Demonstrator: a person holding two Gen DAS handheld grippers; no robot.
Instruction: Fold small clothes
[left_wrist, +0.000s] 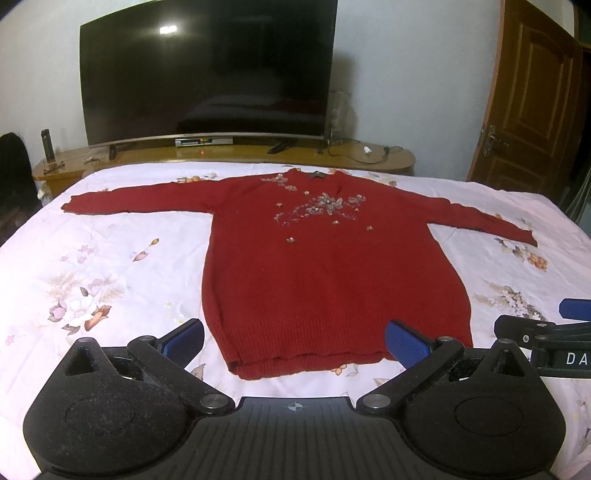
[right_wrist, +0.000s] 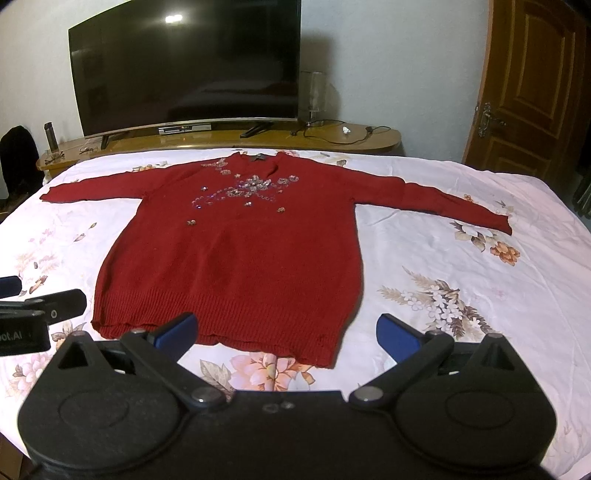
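Note:
A dark red knit sweater with beaded flowers on the chest lies flat, face up, on a floral white bedsheet, both sleeves spread out sideways, hem toward me. It also shows in the right wrist view. My left gripper is open and empty, held above the hem. My right gripper is open and empty, above the hem's right part. Each gripper shows at the edge of the other's view: the right one, the left one.
Beyond the bed stands a wooden TV bench with a large black TV, a bottle and cables. A brown wooden door is at the far right. A dark chair is at the left.

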